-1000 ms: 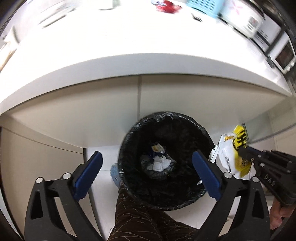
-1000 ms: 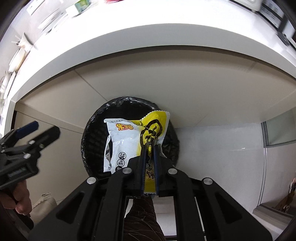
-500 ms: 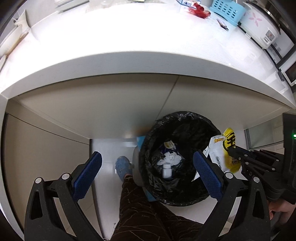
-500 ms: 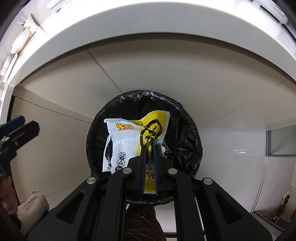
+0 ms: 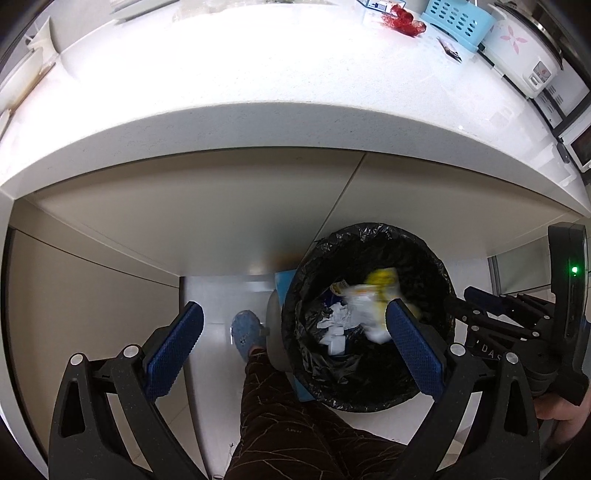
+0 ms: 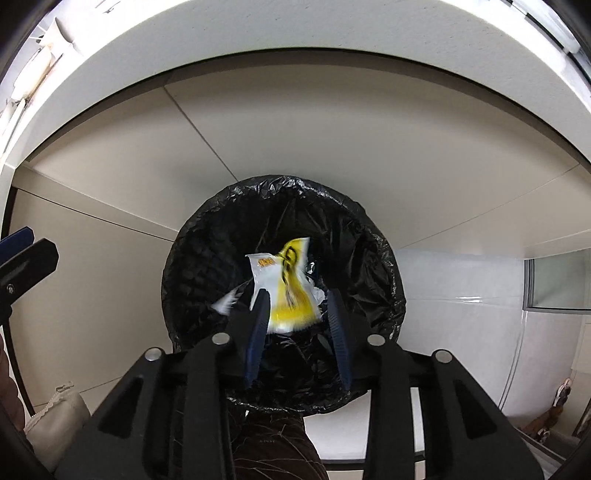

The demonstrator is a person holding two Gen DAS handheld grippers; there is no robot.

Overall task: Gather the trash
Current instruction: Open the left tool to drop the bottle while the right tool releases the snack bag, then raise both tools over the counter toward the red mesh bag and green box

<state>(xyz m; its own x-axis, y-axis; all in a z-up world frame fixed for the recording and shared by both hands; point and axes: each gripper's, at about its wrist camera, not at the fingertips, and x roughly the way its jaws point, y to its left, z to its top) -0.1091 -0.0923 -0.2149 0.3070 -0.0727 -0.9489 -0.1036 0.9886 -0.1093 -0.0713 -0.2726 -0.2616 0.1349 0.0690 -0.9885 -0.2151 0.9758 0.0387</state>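
A round bin lined with a black bag (image 6: 207, 280) (image 5: 428, 369) stands on the floor under the counter edge. A yellow and white snack wrapper (image 6: 286, 291) (image 5: 373, 291), blurred, is dropping inside the bin onto white crumpled paper (image 5: 334, 325). My right gripper (image 6: 299, 299) points straight down over the bin; its jaws are opening and the pads no longer press the wrapper. In the left wrist view the right gripper (image 5: 480, 308) reaches over the bin's right rim. My left gripper (image 5: 291, 332) stands wide open with nothing between its blue pads.
The white counter (image 5: 280, 122) overhangs beige cabinet fronts (image 6: 258, 155). On the counter are a red wrapper (image 5: 406, 18), a blue basket (image 5: 458, 18) and a rice cooker (image 5: 524, 55). A person's leg in dark trousers (image 5: 288, 413) and a blue slipper (image 5: 245, 332) are beside the bin.
The right gripper, earlier shut on the wrapper above the bin, has parted its jaws and the wrapper has fallen into the bin. The bin has shifted rightward in the left wrist view.
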